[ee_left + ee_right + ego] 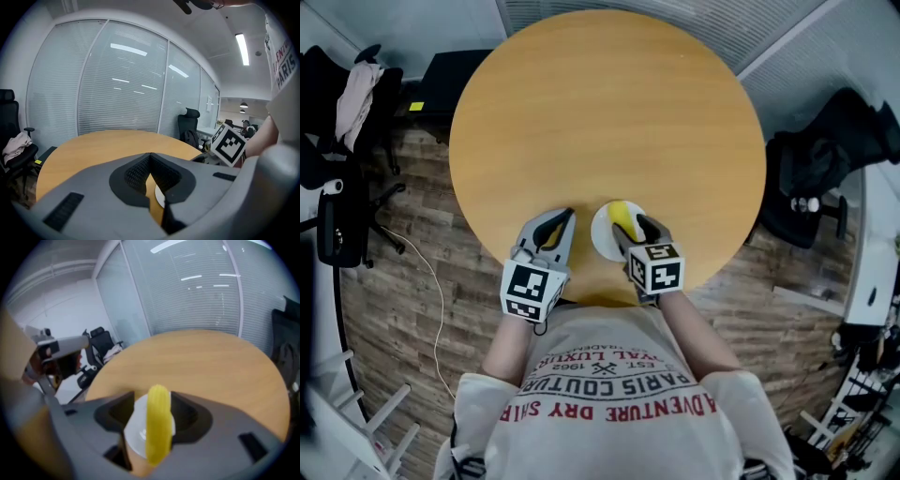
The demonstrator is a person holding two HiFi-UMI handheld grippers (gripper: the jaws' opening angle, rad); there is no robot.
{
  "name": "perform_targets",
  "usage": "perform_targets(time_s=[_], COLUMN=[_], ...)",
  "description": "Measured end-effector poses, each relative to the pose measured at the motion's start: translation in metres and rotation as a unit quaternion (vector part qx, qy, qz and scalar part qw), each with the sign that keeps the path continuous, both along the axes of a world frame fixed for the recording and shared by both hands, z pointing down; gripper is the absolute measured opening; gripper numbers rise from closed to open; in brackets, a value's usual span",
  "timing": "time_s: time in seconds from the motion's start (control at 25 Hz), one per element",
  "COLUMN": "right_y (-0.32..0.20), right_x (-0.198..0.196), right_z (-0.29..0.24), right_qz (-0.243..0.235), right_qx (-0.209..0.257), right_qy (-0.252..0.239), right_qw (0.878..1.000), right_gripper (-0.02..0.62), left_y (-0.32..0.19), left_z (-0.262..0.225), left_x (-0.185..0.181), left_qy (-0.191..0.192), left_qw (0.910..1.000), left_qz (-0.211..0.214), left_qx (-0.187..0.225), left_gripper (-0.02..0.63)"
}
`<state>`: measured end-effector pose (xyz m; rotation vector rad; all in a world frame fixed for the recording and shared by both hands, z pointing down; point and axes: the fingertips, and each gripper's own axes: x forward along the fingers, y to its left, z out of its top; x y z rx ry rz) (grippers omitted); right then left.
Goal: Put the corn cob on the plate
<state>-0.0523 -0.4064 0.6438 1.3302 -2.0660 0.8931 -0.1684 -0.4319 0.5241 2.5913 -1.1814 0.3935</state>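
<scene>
head view: a round wooden table (609,112) is seen from above, with a person's white printed t-shirt (609,394) at the bottom edge and both grippers held over the near rim.
left gripper view: the left gripper (150,157) is closed tip to tip, and nothing is held between its dark pads; table (93,145) wood and a sliver of the plate (159,197) are seen through the gap below the tips.
left gripper, position: it (565,220) is held over bare table just left of the plate, apart from it.
right gripper view: the right gripper (158,404) is closed on the corn cob (158,427), which is gripped across its middle and stands on end between the jaws.
right gripper, position: it (633,228) is held over the plate's right side.
corn cob: its yellow end (624,213) is seen over the far part of the plate; contact with the plate cannot be judged.
plate: a small white plate (602,234) is set near the table's near edge, and it (136,427) is seen behind and beneath the cob.
table: apart from the plate, only bare wood (201,362) is shown.
marker cubes: one cube (528,289) is carried on the left gripper and another (656,267) on the right.
surroundings: a plank floor (422,281), a black office chair (337,216) on the left and a blind-covered glass wall (117,84) are visible.
</scene>
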Motion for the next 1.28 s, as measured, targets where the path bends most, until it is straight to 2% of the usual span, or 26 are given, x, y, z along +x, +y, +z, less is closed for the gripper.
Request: perform_targets(time_s=[0.04,0.08,0.12,0.16,0.28,0.52,0.72,0.88,1.04,1.28], right_y=[-0.003,-0.005,-0.007,-0.009,-0.011,-0.013,-0.008,-0.005,-0.004,-0.002], right_x=[0.000,0.001,0.005,0.009,0.015,0.016,0.008,0.004,-0.003,-0.004], right_z=[-0.012,-0.022,-0.032,-0.041,-0.066,-0.120,-0.164,-0.192,-0.209,-0.213], right_qz=[-0.002,-0.001,0.003,0.008,0.020,0.024,0.013,0.011,0.003,0.004], right_qx=[0.017,0.034,0.050,0.065,0.104,0.188,0.256,0.300,0.323,0.330], right_qy=[-0.012,-0.019,-0.019,-0.017,-0.014,-0.021,-0.054,-0.059,-0.055,-0.058], right_qw=[1.000,0.999,0.999,0.998,0.994,0.982,0.965,0.952,0.945,0.942], right_gripper=[0.256,0.219,0.128,0.076,0.053,0.032,0.032,0.032,0.032,0.032], left_y=[0.000,0.001,0.001,0.001,0.003,0.010,0.015,0.014,0.016,0.020], left_z=[-0.003,-0.006,-0.009,-0.011,-0.018,-0.040,-0.060,-0.071,-0.081,-0.086], left_x=[0.001,0.002,0.002,0.002,0.001,0.000,-0.001,-0.005,-0.005,-0.002], left_qy=[0.000,0.001,0.001,0.001,-0.001,-0.006,-0.008,-0.005,0.000,0.002], left_qw=[1.0000,1.0000,0.9999,0.9999,0.9997,0.9986,0.9970,0.9959,0.9944,0.9935], left_qz=[0.001,0.000,-0.001,-0.002,-0.004,0.002,0.007,0.002,0.007,0.014], left_qx=[0.004,0.008,0.012,0.015,0.026,0.052,0.077,0.091,0.105,0.113], left_gripper=[0.032,0.032,0.032,0.033,0.033,0.032,0.032,0.033,0.033,0.033])
